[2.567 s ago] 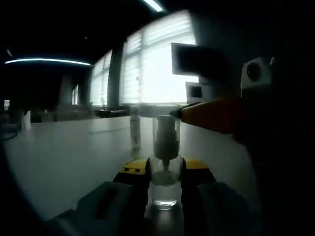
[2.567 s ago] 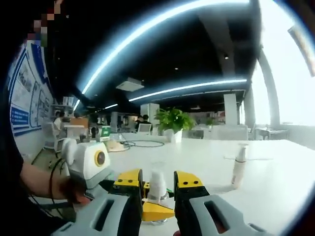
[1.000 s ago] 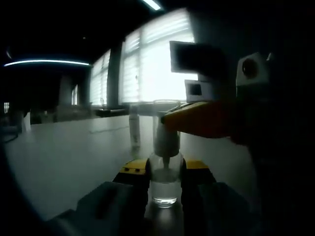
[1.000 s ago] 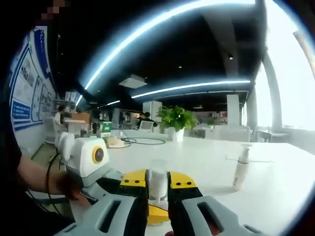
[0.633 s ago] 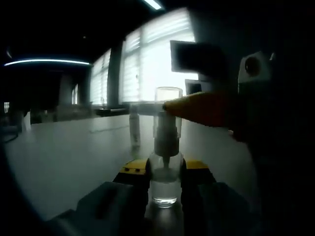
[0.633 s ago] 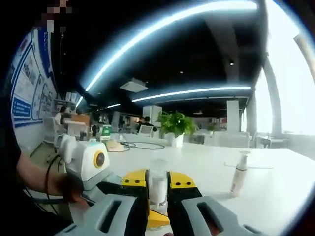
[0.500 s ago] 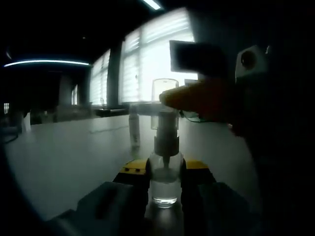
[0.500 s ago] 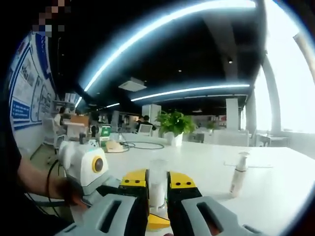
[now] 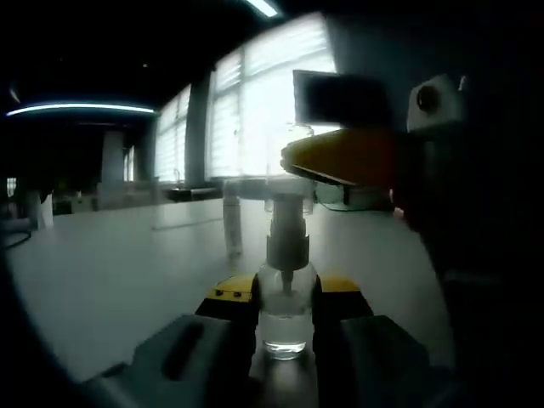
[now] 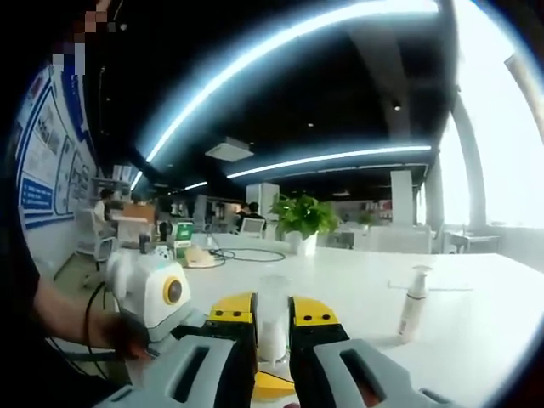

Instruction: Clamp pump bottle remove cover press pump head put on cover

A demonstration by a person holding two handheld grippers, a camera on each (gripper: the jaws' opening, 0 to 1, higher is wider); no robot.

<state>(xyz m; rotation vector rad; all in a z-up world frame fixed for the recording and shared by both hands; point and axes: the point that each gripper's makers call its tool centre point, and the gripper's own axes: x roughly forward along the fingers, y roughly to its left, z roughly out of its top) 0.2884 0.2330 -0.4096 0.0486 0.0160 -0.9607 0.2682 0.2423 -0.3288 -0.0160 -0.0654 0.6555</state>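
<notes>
The pump bottle (image 9: 284,319) is the landmark here. Nearest to the camera in the left gripper view, the left gripper (image 9: 284,304) is closed on the lower glass-like body of the bottle, one yellow-tipped jaw on each side, and the bottle stands upright on the white table (image 9: 110,272). Just above the jaws, the white pump head (image 9: 287,234) is bare. Above the pump head and a little to its right, the right gripper (image 9: 336,157) comes in from the right side.

In the right gripper view, the right gripper (image 10: 273,316) is closed on the clear cover (image 10: 273,314), which stands upright between its two jaws. Below it, the yellow tip of the left gripper (image 10: 270,384) is visible, so the cover is judged to be lifted free of the bottle.

I judge the bottle small, light and rigid, with a smooth wall that may slip, so the low grip on the body is the good place; it leaves the pump head free for pressing. The cover looks thin, light and slippery, and a hard squeeze may deform or crack it; holding it on the side wall is suitable.

Farther behind the bottle, a second, white pump bottle (image 9: 232,225) stands on the table, and beyond it are bright windows (image 9: 263,110).
</notes>
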